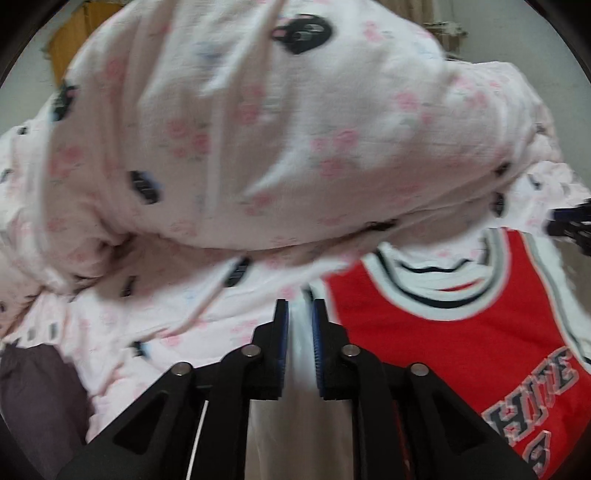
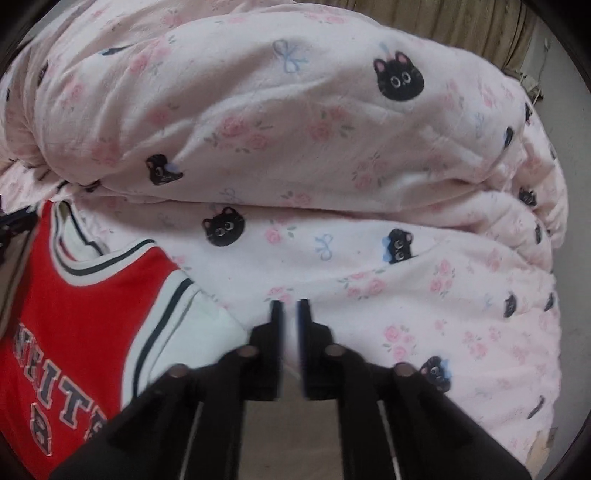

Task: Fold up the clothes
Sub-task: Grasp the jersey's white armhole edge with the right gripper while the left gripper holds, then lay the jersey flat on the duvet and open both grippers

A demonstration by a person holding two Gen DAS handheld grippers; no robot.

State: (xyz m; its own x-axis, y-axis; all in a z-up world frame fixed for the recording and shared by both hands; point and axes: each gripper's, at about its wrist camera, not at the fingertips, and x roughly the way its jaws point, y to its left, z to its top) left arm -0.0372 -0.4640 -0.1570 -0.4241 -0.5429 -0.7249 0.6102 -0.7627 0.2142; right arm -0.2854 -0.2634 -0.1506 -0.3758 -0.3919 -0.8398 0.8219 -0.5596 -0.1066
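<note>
A red basketball jersey (image 1: 461, 350) with white and black trim and a white inner layer lies on the bed; it also shows in the right wrist view (image 2: 85, 302). My left gripper (image 1: 300, 306) is shut on the white fabric at the jersey's left side. My right gripper (image 2: 291, 306) is shut on the white fabric at the jersey's right sleeve edge (image 2: 207, 332). The jersey hangs stretched between the two grippers.
A bulky pink duvet (image 2: 295, 129) with black cat faces and roses is heaped just behind the jersey and also fills the left wrist view (image 1: 240, 129). A dark purple cloth (image 1: 37, 398) lies at lower left. A curtain (image 2: 461, 22) hangs behind.
</note>
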